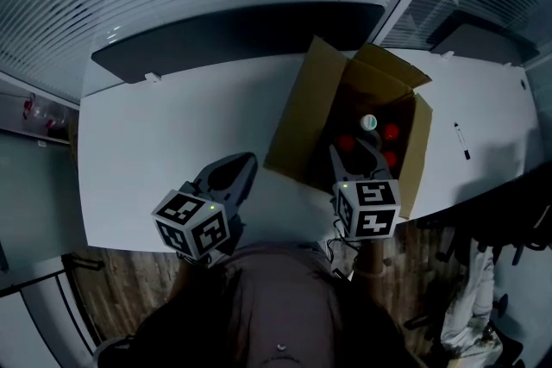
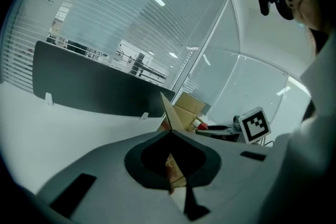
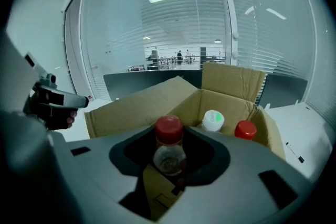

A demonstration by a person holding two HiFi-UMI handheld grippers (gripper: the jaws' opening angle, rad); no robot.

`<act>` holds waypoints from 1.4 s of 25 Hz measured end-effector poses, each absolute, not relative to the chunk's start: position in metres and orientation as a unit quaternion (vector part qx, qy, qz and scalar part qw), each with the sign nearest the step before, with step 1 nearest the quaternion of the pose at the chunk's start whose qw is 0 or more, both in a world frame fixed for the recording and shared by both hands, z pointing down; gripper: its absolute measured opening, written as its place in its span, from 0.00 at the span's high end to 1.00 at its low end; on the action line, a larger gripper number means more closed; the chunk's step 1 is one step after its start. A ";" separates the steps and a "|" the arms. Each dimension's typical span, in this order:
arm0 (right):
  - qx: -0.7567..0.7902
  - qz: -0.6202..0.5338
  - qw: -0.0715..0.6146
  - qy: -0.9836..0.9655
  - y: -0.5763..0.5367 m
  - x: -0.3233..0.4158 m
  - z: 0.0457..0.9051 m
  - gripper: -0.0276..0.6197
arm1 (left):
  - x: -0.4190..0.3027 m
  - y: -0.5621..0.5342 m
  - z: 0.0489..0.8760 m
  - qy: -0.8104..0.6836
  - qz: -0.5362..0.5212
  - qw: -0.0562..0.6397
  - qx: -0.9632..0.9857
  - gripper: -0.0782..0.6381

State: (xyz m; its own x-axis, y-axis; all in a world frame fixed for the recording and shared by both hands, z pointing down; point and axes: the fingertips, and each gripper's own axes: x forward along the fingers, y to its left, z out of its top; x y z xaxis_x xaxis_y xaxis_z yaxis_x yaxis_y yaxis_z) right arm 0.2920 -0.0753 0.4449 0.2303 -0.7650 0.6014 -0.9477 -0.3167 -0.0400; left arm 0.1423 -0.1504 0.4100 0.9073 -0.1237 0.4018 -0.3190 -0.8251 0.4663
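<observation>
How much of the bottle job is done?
Done: the box is open, with a white-capped bottle and a red cap showing inside. In hand: the right claw is shut on a red-capped bottle in the box. Left: the flaps are up, and the left claw is shut and empty.

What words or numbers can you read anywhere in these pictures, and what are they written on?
No text here can be read.
White bottle cap: a green mark with tiny print, too small to read.
Cardboard box flap: reddish print, too blurred to read.
Marker cubes on the left gripper and right gripper: black-and-white square patterns only, no words or numbers.
</observation>
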 end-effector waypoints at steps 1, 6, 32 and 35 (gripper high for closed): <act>0.767 0.264 0.170 -0.559 -0.075 0.292 0.441 0.69 | 0.143 -0.150 0.409 -0.117 0.177 0.272 0.939 0.88; 0.776 0.245 0.163 -0.558 -0.071 0.292 0.422 0.69 | 0.141 -0.145 0.404 -0.111 0.171 0.268 0.942 0.88; 0.825 0.099 0.113 -0.545 -0.038 0.268 0.302 0.70 | 0.107 -0.120 0.378 -0.088 0.147 0.251 0.953 0.88; 0.829 0.080 0.101 -0.544 -0.035 0.260 0.287 0.70 | 0.100 -0.118 0.375 -0.086 0.145 0.248 0.954 0.88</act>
State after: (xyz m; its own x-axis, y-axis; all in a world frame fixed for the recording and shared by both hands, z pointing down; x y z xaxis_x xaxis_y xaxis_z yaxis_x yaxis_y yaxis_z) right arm 0.2604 -0.0348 0.2875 0.3957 -0.8856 0.2433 -0.9181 -0.3881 0.0803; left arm 0.0997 -0.1178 0.3748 0.9434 -0.0915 0.3188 -0.2350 -0.8627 0.4477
